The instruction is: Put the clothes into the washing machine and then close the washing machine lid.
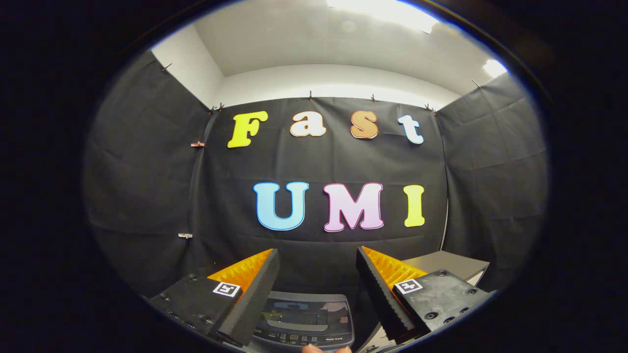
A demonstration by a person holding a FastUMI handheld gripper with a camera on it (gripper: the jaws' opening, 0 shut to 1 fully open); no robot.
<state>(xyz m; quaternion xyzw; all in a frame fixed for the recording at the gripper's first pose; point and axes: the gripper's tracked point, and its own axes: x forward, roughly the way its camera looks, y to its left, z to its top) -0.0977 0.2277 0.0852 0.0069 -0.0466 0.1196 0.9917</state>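
Note:
My gripper [318,255] is open, its two fingers spread wide with nothing between them, held up facing the booth's back wall. Below and between the fingers sits the top of the washing machine [306,321], a grey top-loader with a dark glass lid and a control strip along its near edge. The lid looks down flat. A fingertip of a person's hand [314,349] shows right at the machine's near edge. No clothes show.
A grey box-like cabinet [449,267] stands to the right of the machine, behind the right finger. Black cloth walls close the booth on three sides, with a white ceiling and lights above.

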